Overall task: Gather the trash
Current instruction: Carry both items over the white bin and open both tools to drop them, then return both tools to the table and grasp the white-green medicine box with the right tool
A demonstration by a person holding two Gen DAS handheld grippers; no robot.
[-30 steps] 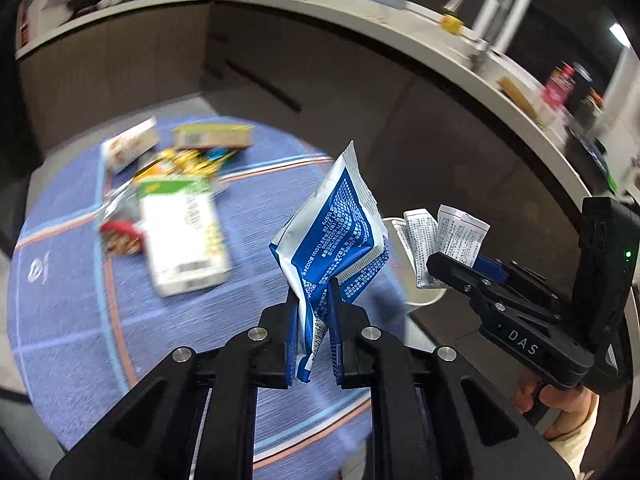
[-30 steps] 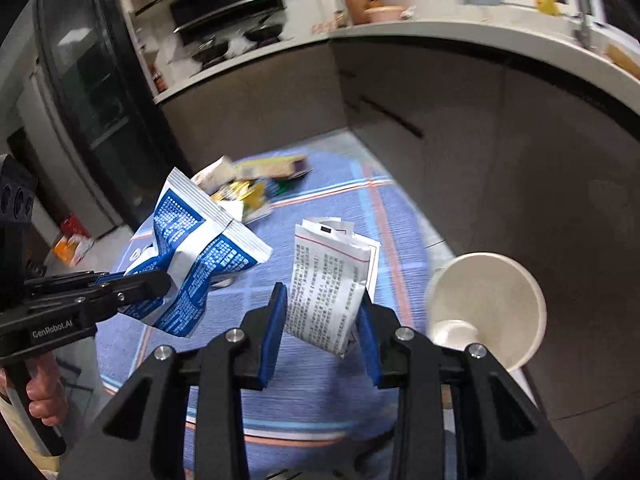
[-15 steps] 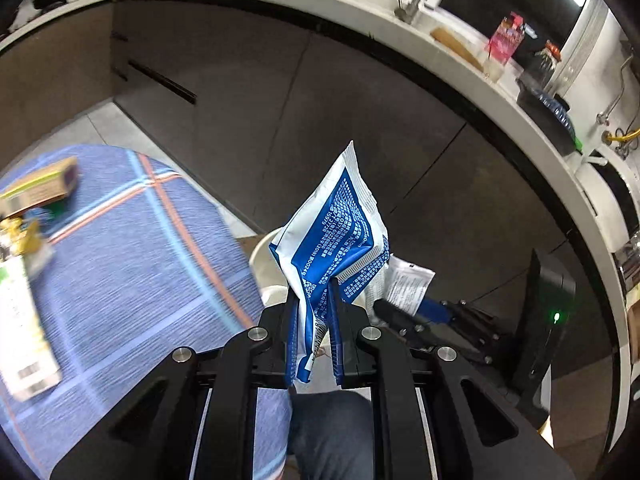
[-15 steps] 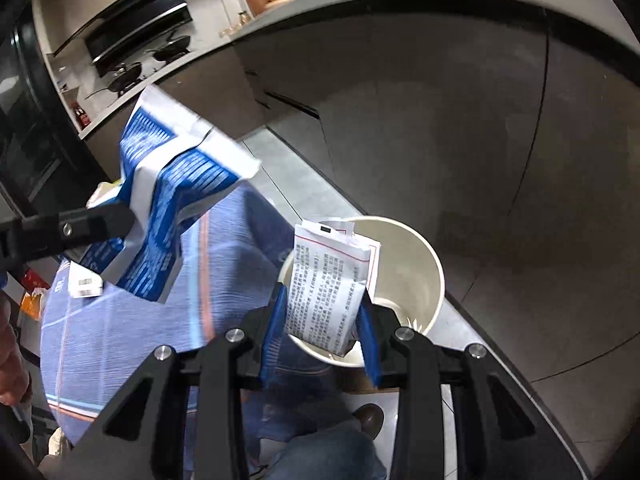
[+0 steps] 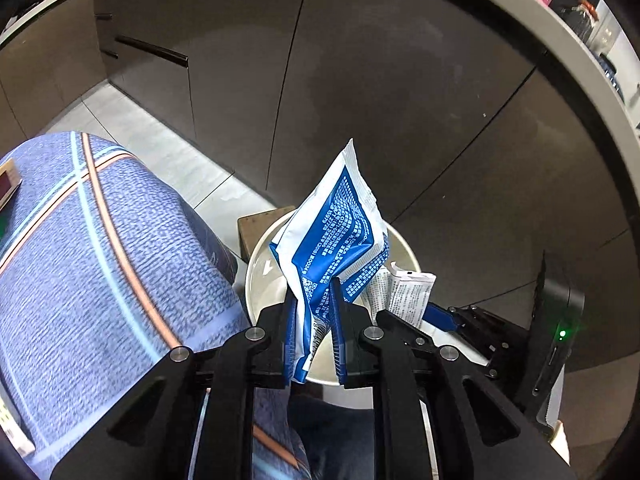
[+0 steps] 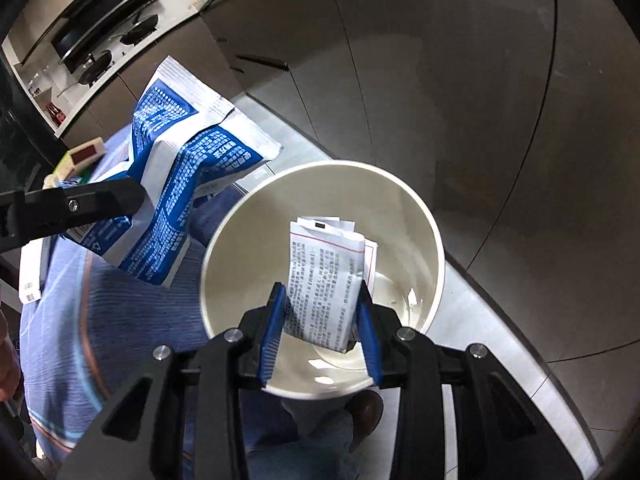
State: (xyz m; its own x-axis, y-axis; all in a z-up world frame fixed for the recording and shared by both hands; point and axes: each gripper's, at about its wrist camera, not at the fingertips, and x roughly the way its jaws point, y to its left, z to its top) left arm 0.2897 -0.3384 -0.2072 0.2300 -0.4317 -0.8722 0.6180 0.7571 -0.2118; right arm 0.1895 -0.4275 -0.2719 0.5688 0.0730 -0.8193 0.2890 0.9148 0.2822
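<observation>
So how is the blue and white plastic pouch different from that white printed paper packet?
The crumpled blue and white plastic pouch is bigger and boldly coloured; the white printed paper packet is smaller, with black text. The pouch hangs beside the round white bin, over the table's edge; the packet sits above the bin's opening. Each is pinched in a tool.

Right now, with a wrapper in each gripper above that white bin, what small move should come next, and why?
Probably open the right gripper: its white printed packet already hangs inside the white bin's rim. The left gripper's blue pouch would likely follow it.
</observation>
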